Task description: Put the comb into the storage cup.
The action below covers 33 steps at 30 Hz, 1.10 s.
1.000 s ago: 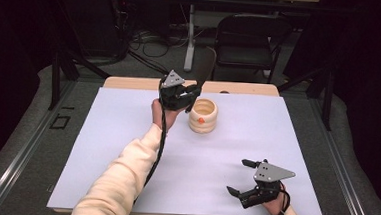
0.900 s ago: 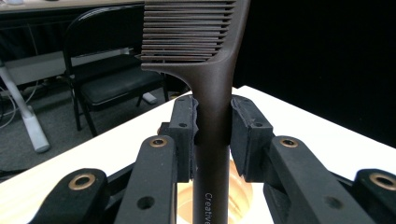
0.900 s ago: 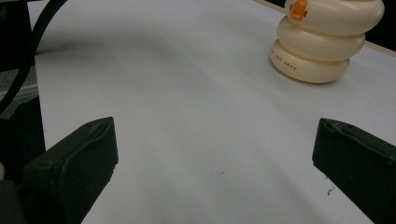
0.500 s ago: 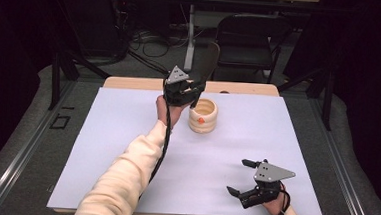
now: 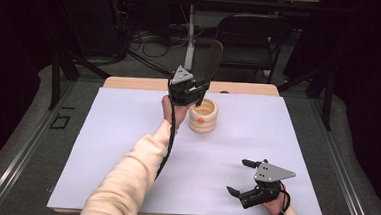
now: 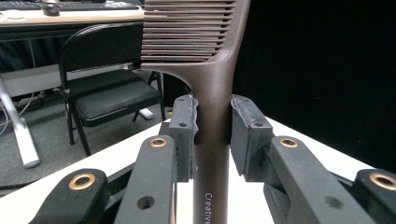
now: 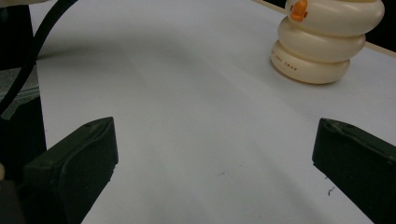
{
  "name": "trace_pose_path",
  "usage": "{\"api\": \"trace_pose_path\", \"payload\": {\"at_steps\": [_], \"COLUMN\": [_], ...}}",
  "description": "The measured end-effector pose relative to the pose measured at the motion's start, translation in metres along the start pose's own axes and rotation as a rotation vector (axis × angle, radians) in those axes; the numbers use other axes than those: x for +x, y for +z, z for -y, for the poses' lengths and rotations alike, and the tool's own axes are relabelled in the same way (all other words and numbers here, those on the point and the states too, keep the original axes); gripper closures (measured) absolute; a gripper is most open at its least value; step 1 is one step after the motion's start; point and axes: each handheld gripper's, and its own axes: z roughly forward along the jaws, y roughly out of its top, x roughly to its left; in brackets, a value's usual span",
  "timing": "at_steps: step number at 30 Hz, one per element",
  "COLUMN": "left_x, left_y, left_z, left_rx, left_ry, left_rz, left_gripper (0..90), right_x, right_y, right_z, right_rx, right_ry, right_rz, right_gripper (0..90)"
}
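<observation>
The left tongs (image 6: 212, 133) pinch a brown comb (image 6: 205, 70) by its handle, upright above the cream holder (image 5: 203, 116), likely to lower it in, while the right tongs (image 5: 247, 178) rest spread on the table (image 5: 100, 152).

left hand-held gripper (image 5: 195, 90): raised, jaws clamped | right hand-held gripper (image 5: 241, 178): low, jaws spread

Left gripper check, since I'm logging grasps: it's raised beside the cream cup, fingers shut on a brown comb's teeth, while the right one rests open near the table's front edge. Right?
Not quite. The left gripper holds the brown comb by its handle, not its teeth; the left gripper view shows the teeth well above the fingers. The rest holds: it is raised beside the cream cup, and the right gripper rests open near the front edge.
</observation>
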Motion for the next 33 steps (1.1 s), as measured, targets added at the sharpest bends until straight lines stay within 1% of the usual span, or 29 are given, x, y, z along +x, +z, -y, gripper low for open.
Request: {"api": "trace_pose_path", "payload": {"at_steps": [5,9,12,14,15,19,21,22,26,33], "left_x": [0.001,0.001,0.002,0.003,0.004,0.006,0.007,0.007,0.007,0.008], "left_y": [0.004,0.008,0.01,0.011,0.012,0.014,0.015,0.016,0.017,0.019], "left_z": [0.003,0.007,0.009,0.01,0.011,0.015,0.017,0.017,0.021,0.027], "left_rx": [-0.003,-0.011,-0.01,-0.008,-0.004,-0.008,-0.004,-0.007,-0.007,0.008], "left_ry": [-0.008,-0.026,-0.027,-0.036,-0.032,-0.05,-0.049,-0.054,-0.047,-0.057], "left_rz": [0.002,0.012,0.015,0.019,0.021,0.026,0.024,0.028,0.041,0.035], "left_gripper": [72.0,72.0,72.0,72.0,72.0,72.0,72.0,72.0,72.0,72.0], "right_x": [0.0,0.0,0.0,0.0,0.0,0.0,0.0,0.0,0.0,0.0], "right_y": [0.0,0.0,0.0,0.0,0.0,0.0,0.0,0.0,0.0,0.0], "right_z": [0.0,0.0,0.0,0.0,0.0,0.0,0.0,0.0,0.0,0.0], "right_rx": [-0.001,-0.001,0.0,-0.001,0.0,0.001,0.001,0.001,0.0,0.004], "right_ry": [0.001,0.0,0.002,0.001,0.001,0.0,-0.001,0.0,0.003,0.004], "right_rz": [-0.001,-0.002,-0.001,-0.001,-0.002,-0.002,-0.002,-0.002,-0.002,-0.002], "right_gripper": [0.0,0.0,0.0,0.0,0.0,0.0,0.0,0.0,0.0,0.0]}}
